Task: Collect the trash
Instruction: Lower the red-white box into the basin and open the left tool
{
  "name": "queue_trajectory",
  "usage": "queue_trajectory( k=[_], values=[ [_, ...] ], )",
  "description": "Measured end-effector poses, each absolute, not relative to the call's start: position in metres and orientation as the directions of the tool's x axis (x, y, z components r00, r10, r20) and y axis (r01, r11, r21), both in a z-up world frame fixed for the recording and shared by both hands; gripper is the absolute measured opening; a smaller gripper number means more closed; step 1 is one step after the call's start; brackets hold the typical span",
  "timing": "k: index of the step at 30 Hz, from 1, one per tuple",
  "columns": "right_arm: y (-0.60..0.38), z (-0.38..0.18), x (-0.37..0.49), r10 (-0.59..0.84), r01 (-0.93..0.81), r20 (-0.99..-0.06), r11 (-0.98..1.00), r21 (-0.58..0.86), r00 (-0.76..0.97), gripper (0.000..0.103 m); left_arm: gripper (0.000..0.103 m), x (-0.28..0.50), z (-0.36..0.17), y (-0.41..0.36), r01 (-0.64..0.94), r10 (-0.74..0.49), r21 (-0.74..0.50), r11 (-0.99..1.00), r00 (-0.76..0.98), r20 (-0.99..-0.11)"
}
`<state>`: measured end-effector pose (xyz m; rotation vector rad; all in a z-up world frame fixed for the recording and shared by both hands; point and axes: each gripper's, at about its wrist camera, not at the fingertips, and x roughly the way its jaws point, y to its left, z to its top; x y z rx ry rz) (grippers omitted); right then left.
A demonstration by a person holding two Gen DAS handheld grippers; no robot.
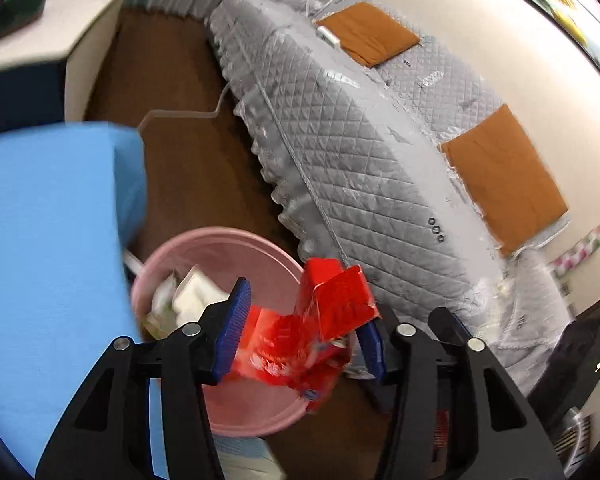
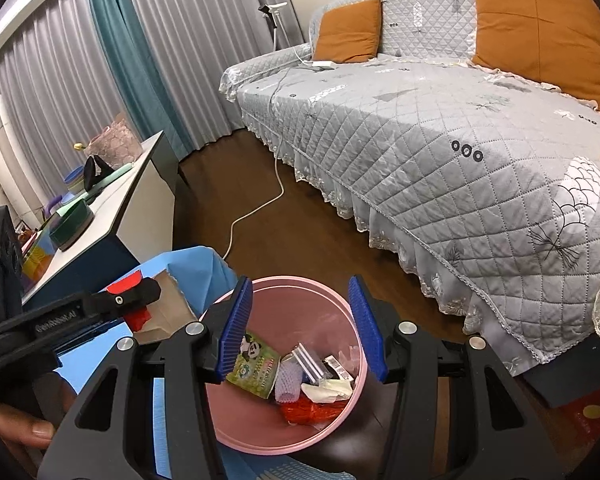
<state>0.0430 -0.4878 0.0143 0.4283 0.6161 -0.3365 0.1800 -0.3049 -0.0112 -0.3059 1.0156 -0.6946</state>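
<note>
My left gripper (image 1: 303, 336) is shut on a crumpled red package (image 1: 324, 312), its blue pads pressing both sides. It holds the package just above the pink bin (image 1: 236, 416), at the bin's right rim. In the right wrist view the same gripper (image 2: 136, 300) shows at the left, with red peeking out around its finger. My right gripper (image 2: 302, 326) hangs open over the pink bin (image 2: 300, 280) with nothing between its fingers. Inside the bin lie a green panda packet (image 2: 256, 364), red mesh (image 2: 312, 412) and white scraps.
A grey quilted sofa (image 2: 440, 128) with orange cushions (image 2: 348, 32) fills the right. A blue cloth-covered surface (image 1: 48, 240) borders the bin on the left. A white cable (image 2: 260, 208) runs over the dark wood floor. A cluttered side table (image 2: 112, 208) stands by the curtains.
</note>
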Motion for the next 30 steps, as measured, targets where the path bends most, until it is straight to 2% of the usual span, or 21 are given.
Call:
queue_trajectory(
  k=[2,5,7,11,13,15,16,17,19,21,24,27,30],
  values=[
    [-0.489,0.016,0.043,-0.183,0.429,-0.611,0.857,0.285,0.770,0.051,0.050,0.173,-0.012,-0.320,0.430,-0.529,-0.361,0.827,0.382,-0.758],
    [-0.492,0.018,0.038,-0.204,0.448,-0.606,0.848,0.283,0.769,0.051,0.050,0.170,-0.022,-0.325,0.447,-0.549,-0.394,0.803,0.299,-0.780],
    [-0.497,0.018,0.035,-0.212,0.464,-0.606,0.836,0.294,0.766,0.051,0.050,0.167,-0.025,-0.329,0.455,-0.500,-0.334,0.826,0.317,-0.806],
    [-0.503,0.017,0.032,-0.215,0.477,-0.608,0.824,0.307,0.764,0.051,0.050,0.164,-0.026,-0.326,0.451,-0.526,-0.372,0.811,0.285,-0.801],
    [-0.504,0.018,0.030,-0.215,0.476,-0.607,0.824,0.308,0.765,0.051,0.054,0.166,-0.033,-0.327,0.443,-0.525,-0.394,0.805,0.223,-0.822],
    [-0.504,0.020,0.028,-0.218,0.478,-0.605,0.823,0.308,0.766,0.051,0.054,0.169,-0.044,-0.335,0.456,-0.400,-0.278,0.846,0.198,-0.895],
    [-0.505,0.020,0.027,-0.218,0.479,-0.604,0.821,0.312,0.767,0.051,0.054,0.163,-0.043,-0.341,0.491,-0.322,-0.159,0.857,0.267,-0.908],
    [-0.505,0.021,0.026,-0.217,0.480,-0.603,0.819,0.316,0.768,0.051,0.054,0.159,-0.040,-0.341,0.506,-0.325,-0.145,0.850,0.289,-0.900],
    [-0.506,0.022,0.024,-0.217,0.480,-0.602,0.818,0.318,0.769,0.051,0.056,0.156,-0.041,-0.339,0.510,-0.367,-0.201,0.837,0.251,-0.896],
    [-0.506,0.023,0.022,-0.220,0.482,-0.601,0.816,0.319,0.769,0.051,0.056,0.152,-0.047,-0.344,0.529,-0.281,-0.093,0.843,0.286,-0.916],
    [-0.507,0.024,0.021,-0.218,0.484,-0.601,0.814,0.323,0.769,0.051,0.056,0.145,-0.053,-0.351,0.563,-0.259,-0.068,0.823,0.267,-0.928],
    [-0.507,0.025,0.018,-0.216,0.482,-0.599,0.814,0.326,0.771,0.051,0.056,0.140,-0.050,-0.357,0.583,-0.203,0.027,0.812,0.325,-0.924],
    [-0.509,0.027,0.016,-0.218,0.483,-0.596,0.811,0.330,0.773,0.051,0.056,0.142,-0.055,-0.359,0.617,-0.158,0.054,0.785,0.283,-0.946]
  ],
)
